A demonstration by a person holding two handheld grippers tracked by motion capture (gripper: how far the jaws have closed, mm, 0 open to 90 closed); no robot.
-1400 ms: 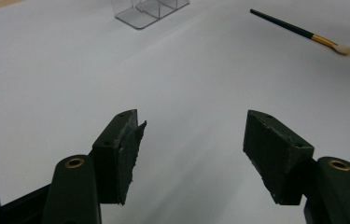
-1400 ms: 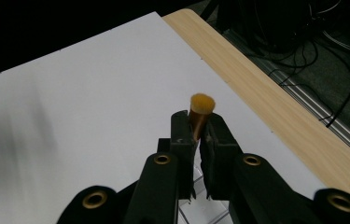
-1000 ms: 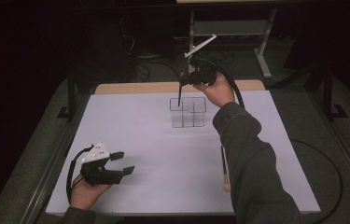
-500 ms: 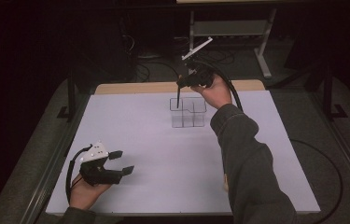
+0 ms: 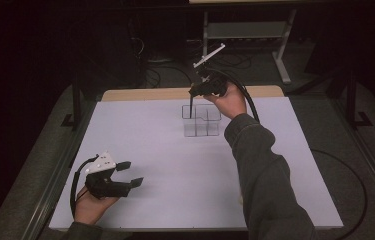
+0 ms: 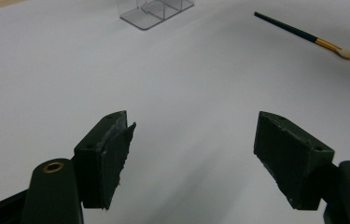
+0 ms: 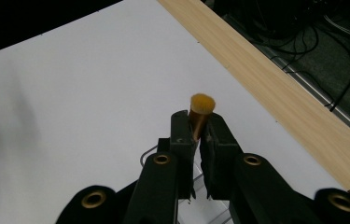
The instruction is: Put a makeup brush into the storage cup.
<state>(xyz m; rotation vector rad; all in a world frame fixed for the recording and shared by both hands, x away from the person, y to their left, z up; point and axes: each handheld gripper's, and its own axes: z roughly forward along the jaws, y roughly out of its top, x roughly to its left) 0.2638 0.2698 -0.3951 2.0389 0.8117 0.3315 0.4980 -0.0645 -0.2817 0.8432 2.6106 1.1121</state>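
Over the far middle of the white table (image 5: 165, 150), in the high view, the right gripper (image 5: 201, 90) is hanging above the clear organizer (image 5: 202, 121) and pinching a brush (image 5: 190, 106) whose dark handle is pointing straight down into the back left compartment; holding it upright like this is, I judge, what is letting the slim handle slide between the clear walls without knocking them. Whether the handle's tip is touching the bottom I cannot tell. Near the front left corner the left gripper (image 5: 127, 173) is resting low in the person's hand with its jaws spread and nothing between them, seemingly parked well apart from the organizer so the other arm is working unhindered. In the left gripper view the two black jaws are standing wide apart over bare table, and a second brush (image 6: 303, 35) is lying flat well ahead, beside the organizer's corner (image 6: 151, 11); it is probably waiting for its own turn. In the right gripper view the jaws are pressing together on the brush (image 7: 199, 114) just below its yellowish bristle head, so the handle is hanging beneath them toward the organizer's rim (image 7: 149, 156).
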